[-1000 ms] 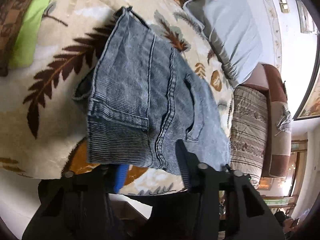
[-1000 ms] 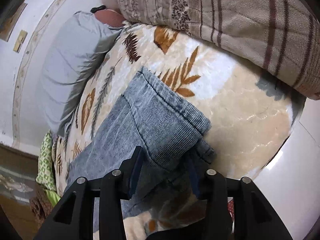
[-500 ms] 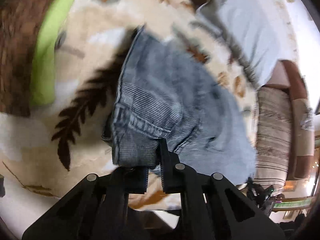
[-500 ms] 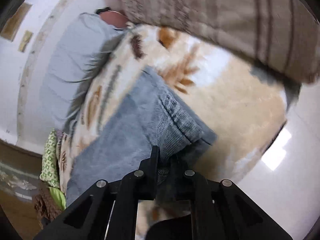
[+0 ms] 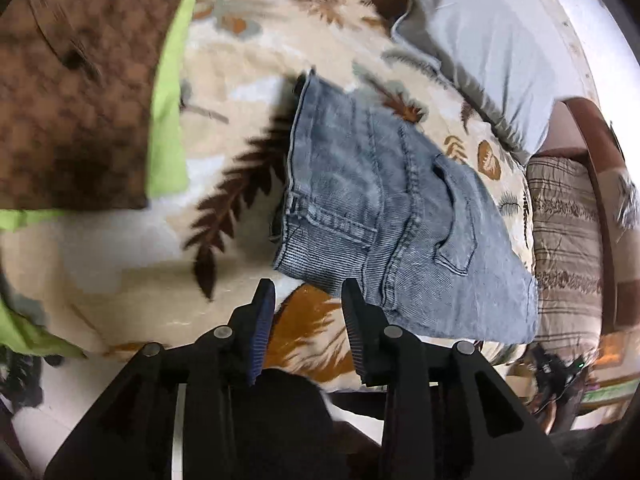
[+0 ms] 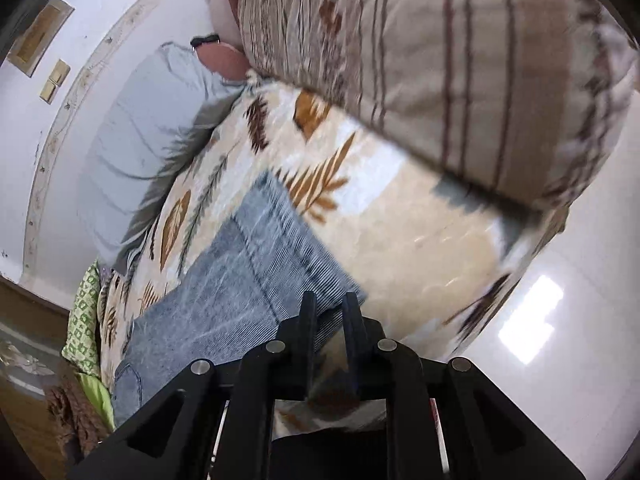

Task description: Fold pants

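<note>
The folded grey-blue jeans (image 5: 380, 208) lie flat on the leaf-print blanket (image 5: 248, 80), waistband and back pocket facing up. My left gripper (image 5: 308, 294) hangs just short of their near edge. Its jaws are opening and nothing is between them. In the right wrist view the jeans (image 6: 240, 280) stretch away to the left, their hem corner near the fingers. My right gripper (image 6: 329, 306) is over that corner with a narrow gap, its jaws opening. Denim shows through the gap but the pads do not look pressed on it.
A brown and green blanket (image 5: 80, 80) lies at the left. A grey pillow (image 5: 488, 48) and a striped folded quilt (image 5: 568, 240) sit at the right. That quilt (image 6: 440, 60) fills the top of the right view. The bed's edge and the shiny floor (image 6: 560, 340) are close by.
Half a second ago both grippers were shut on the jeans' near edge. Now both have let go, parted their jaws and drawn back and up; the jeans rest flat.
</note>
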Motion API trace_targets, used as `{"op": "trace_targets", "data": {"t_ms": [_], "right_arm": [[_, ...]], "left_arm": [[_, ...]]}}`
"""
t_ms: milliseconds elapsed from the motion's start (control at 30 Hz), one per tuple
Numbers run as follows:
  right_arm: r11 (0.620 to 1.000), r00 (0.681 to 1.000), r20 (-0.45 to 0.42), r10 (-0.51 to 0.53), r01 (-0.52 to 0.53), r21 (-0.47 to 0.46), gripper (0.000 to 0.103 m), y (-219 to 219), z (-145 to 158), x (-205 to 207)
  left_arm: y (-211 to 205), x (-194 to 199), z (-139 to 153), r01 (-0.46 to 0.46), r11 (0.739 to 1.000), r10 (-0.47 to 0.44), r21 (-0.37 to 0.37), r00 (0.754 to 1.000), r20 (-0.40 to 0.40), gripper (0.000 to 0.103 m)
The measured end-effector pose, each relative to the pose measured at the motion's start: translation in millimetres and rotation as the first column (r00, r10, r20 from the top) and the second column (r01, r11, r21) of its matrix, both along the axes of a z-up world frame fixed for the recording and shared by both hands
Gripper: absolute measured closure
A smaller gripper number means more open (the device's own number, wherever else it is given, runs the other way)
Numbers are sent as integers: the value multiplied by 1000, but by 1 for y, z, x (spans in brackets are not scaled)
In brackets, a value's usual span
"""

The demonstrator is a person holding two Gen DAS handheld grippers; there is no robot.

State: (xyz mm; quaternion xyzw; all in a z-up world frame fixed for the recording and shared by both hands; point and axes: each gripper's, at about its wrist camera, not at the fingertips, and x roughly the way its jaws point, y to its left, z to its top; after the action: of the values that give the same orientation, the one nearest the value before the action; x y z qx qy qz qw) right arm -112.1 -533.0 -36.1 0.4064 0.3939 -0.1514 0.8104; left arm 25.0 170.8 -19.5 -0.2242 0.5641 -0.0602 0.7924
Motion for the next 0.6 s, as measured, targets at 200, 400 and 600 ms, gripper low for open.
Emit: {"op": "trace_targets", "data": {"t_ms": [200,400,600], "right_arm": [[1000,999,35,-5,6,-18,68,-11,6,-6],[998,995,98,-3,-3,69,56,-5,-16,-13],[987,987,163,-1,-25,159,50,2,-49,-16]], "left_arm": [[-51,13,49,130,989,-137,75,985,106,39],[-179,55,56,435,896,-440,93,897,45,29],[-317,90,42,641,761,-639,98,767,-57,29]]}}
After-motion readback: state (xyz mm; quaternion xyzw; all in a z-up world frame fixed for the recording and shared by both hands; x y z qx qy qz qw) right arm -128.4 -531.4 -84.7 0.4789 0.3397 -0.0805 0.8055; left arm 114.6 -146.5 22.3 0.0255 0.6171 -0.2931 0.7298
